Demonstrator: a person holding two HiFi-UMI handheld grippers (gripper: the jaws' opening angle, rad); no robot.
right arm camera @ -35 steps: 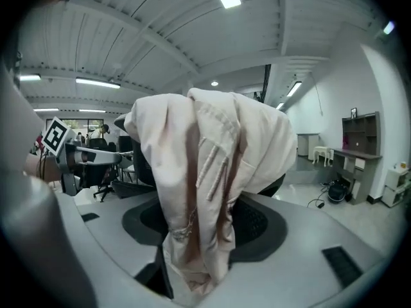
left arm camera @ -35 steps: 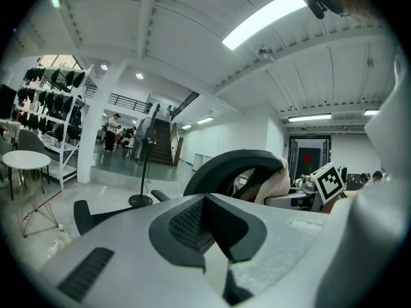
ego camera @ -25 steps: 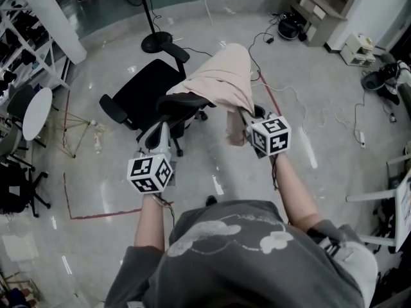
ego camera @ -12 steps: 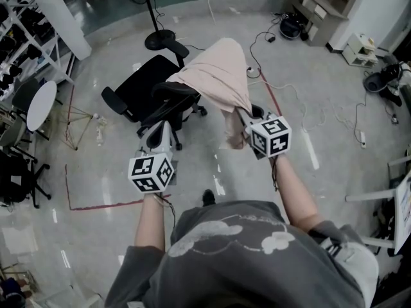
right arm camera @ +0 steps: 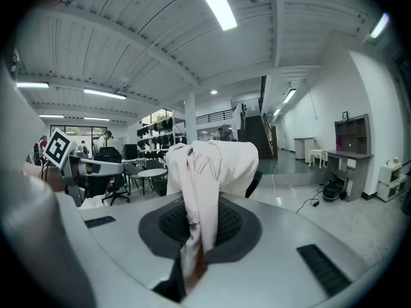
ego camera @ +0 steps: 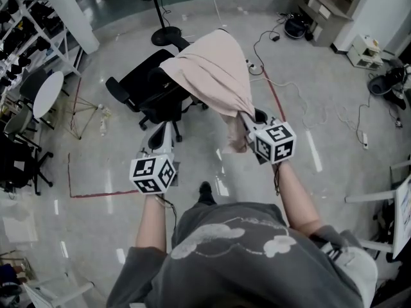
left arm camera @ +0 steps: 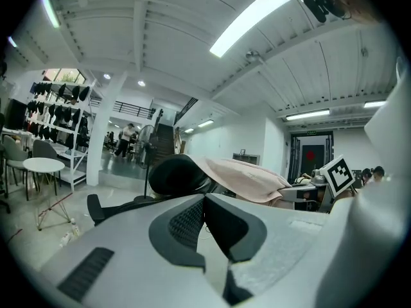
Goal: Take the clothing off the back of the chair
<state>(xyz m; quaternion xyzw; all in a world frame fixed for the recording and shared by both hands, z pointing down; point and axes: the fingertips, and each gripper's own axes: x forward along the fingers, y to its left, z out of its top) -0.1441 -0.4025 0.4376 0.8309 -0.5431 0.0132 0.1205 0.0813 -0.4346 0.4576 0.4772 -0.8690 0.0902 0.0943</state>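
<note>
Glossy grey concrete floor [ego camera: 115, 230] with a red tape line [ego camera: 96, 194] lies below the fingers [ego camera: 154, 140] of the left gripper [ego camera: 162, 126]. Left of them stand a round white table [ego camera: 48, 95] and white shelving [ego camera: 29, 31]; long strip lights [left arm camera: 253, 21] glow overhead.

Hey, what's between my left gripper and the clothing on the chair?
Nothing: in the left gripper view the left gripper faces the beige garment across open air.

Hides most of the chair [ego camera: 138, 85] back under the garment [ego camera: 212, 72]; buries the right gripper [ego camera: 247, 122] tips in cloth. Cuts off the shelves [ego camera: 26, 24] at the left edge.
</note>
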